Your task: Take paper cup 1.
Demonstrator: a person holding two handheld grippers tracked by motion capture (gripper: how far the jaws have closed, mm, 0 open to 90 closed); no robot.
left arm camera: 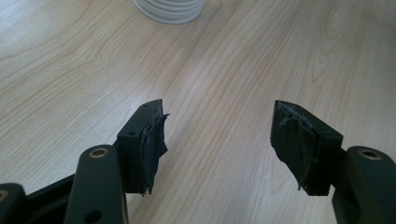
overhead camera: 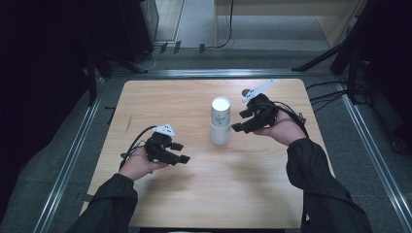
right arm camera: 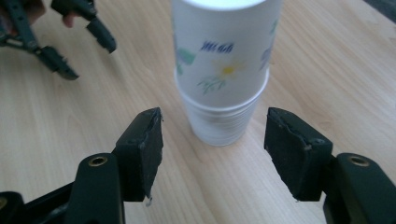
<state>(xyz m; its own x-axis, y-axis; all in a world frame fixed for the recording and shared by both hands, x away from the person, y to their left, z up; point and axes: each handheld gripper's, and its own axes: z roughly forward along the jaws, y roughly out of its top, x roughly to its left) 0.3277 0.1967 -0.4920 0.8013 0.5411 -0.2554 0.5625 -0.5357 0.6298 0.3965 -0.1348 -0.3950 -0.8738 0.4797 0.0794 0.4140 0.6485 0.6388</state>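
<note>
Nothing is held between the jaws of the right gripper (right arm camera: 214, 140): they stand released, and the cups (right arm camera: 224, 70) are seen just beyond the gap, apart from both pads. The stack is made of an upper printed cup nested in a lower ribbed one; its top is cut off in the right gripper view. The left gripper (left arm camera: 219, 140) is likewise released, with bare surface (left arm camera: 70, 70) between its worn pads; of the cups, a ribbed base alone is caught at the frame's top edge there. In the high view, the cups (overhead camera: 220, 121) stand upright near the middle of the surface (overhead camera: 272, 194), the right gripper (overhead camera: 239, 120) just beside them, the left gripper (overhead camera: 180, 152) nearer the person. The surroundings are lost in darkness.
</note>
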